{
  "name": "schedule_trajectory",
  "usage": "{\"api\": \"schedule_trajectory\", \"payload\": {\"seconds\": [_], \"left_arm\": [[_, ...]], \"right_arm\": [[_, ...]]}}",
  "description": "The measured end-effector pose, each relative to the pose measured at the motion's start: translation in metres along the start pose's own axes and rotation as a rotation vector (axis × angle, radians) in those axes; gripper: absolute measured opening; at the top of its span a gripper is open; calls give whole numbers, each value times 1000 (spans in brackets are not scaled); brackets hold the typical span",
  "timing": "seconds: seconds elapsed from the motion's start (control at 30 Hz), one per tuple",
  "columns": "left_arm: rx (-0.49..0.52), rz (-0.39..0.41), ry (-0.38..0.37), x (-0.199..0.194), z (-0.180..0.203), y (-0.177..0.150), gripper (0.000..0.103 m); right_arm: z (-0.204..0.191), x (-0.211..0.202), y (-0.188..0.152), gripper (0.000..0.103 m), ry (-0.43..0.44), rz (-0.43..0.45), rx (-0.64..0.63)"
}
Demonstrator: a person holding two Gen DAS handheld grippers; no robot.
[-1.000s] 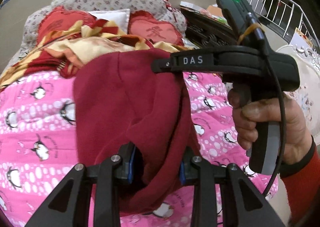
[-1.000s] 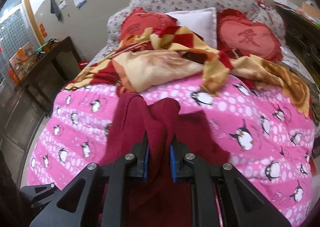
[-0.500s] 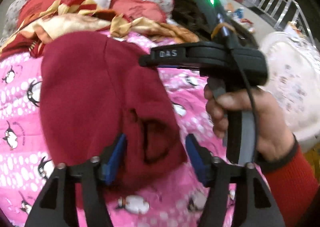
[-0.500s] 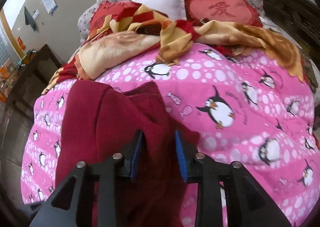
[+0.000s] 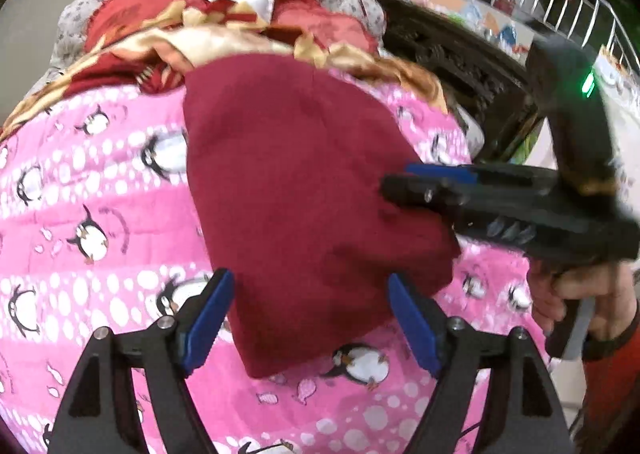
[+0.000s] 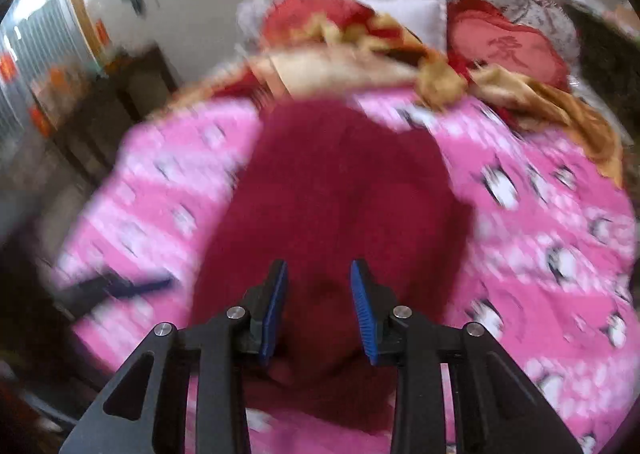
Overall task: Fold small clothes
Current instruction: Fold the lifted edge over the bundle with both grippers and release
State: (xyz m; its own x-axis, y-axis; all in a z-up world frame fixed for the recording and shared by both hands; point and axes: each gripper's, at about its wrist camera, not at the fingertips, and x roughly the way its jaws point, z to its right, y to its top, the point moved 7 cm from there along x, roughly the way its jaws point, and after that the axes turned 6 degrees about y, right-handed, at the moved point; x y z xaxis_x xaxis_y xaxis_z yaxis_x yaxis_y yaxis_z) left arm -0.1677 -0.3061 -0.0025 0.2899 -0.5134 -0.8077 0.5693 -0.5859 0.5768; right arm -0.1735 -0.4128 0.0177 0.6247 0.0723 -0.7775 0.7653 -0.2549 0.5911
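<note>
A dark red garment (image 5: 304, 190) lies spread flat on the pink penguin quilt (image 5: 100, 222). My left gripper (image 5: 310, 282) stands over the garment's near edge. Its jaws are opening wide, with the cloth lying between the blue pads (image 5: 208, 314) but not pinched. My right gripper (image 5: 404, 180) comes in from the right at the garment's right edge, held by a hand (image 5: 568, 294). In the blurred right wrist view the right gripper (image 6: 319, 268) is open above the garment (image 6: 340, 194), its pads apart and clear of the cloth.
A crumpled red and yellow blanket (image 5: 240, 42) and red heart pillows (image 6: 508, 46) lie at the bed's far end. Dark carved furniture (image 5: 452, 54) and a metal railing (image 5: 560, 10) stand to the right. A dark table (image 6: 132, 94) stands left of the bed.
Both grippers have let go of the red garment and opened. The cloth has dropped from a lifted fold to lie flat on the quilt. Both hands have come down lower.
</note>
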Motion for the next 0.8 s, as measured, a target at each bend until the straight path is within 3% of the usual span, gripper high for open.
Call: {"api": "schedule_trajectory", "payload": {"seconds": [0.03, 0.17, 0.3, 0.53, 0.67, 0.7, 0.77, 0.8], "left_arm": [[16, -17, 7, 7, 1, -3, 82], [60, -25, 44, 10, 4, -16, 82], [43, -31, 42, 9, -2, -20, 82], [39, -45, 51, 14, -5, -26, 82], [34, -57, 57, 16, -5, -28, 82], [31, -56, 57, 15, -5, -27, 82], [28, -36, 55, 6, -5, -26, 82], [29, -20, 51, 0, -5, -25, 82]], "right_arm": [[11, 8, -13, 48, -46, -16, 1], [38, -3, -31, 47, 57, 49, 176], [46, -34, -37, 47, 57, 115, 249], [10, -61, -37, 48, 202, 161, 248], [-5, -45, -38, 59, 290, 128, 249], [-5, -35, -43, 56, 281, 95, 253], [-4, -27, -52, 23, 240, 68, 232], [-3, -26, -57, 23, 222, 64, 215]]}}
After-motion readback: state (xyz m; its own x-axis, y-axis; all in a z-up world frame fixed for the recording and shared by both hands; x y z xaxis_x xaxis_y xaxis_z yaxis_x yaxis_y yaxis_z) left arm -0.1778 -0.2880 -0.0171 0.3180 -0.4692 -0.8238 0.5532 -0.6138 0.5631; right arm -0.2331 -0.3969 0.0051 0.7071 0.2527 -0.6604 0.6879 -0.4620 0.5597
